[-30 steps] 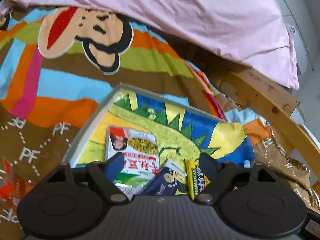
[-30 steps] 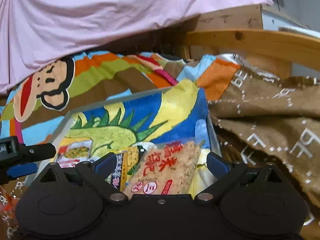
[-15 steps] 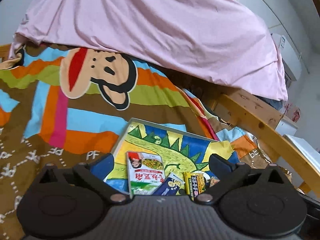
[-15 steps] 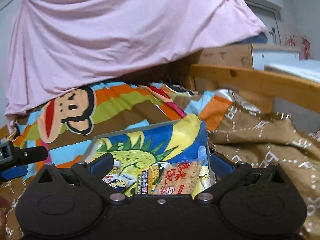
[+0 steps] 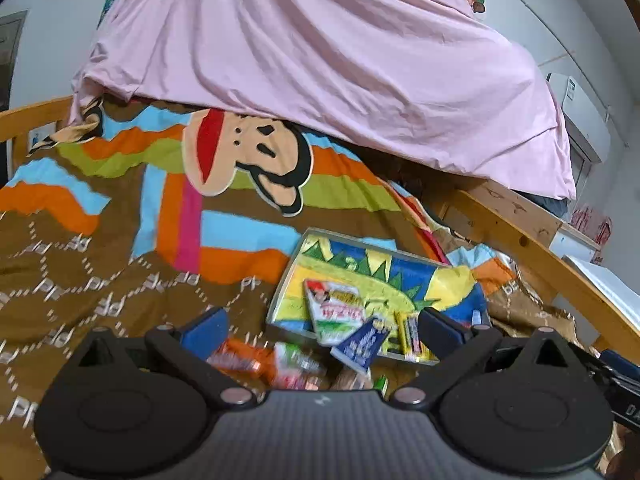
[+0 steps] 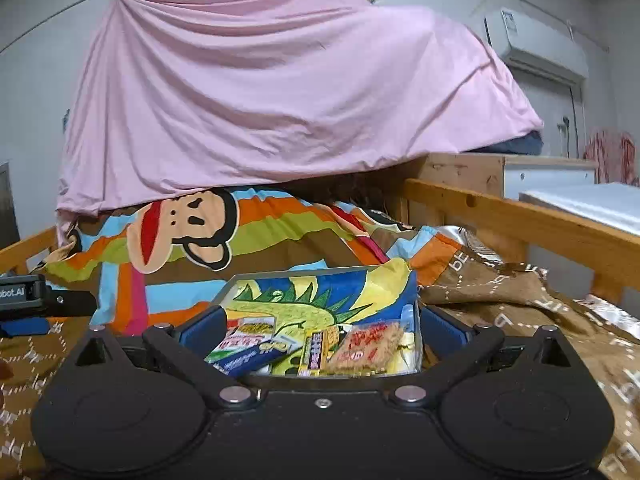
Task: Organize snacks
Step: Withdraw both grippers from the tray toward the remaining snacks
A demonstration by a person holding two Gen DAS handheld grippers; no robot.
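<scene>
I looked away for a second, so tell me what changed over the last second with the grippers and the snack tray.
Both grippers pulled back and up from the tray, so it looks smaller and farther off. The left gripper also swung left, bringing loose packets on the blanket into view. The right gripper faces the tray squarely. Neither took hold of anything; both jaws stayed open. The snacks in the tray stayed put.

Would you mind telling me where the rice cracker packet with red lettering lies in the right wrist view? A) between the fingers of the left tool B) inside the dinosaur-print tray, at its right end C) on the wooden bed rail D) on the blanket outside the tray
B: the rice cracker packet lies inside the dinosaur-print tray, at its right end, right of the yellow snack bar.
</scene>
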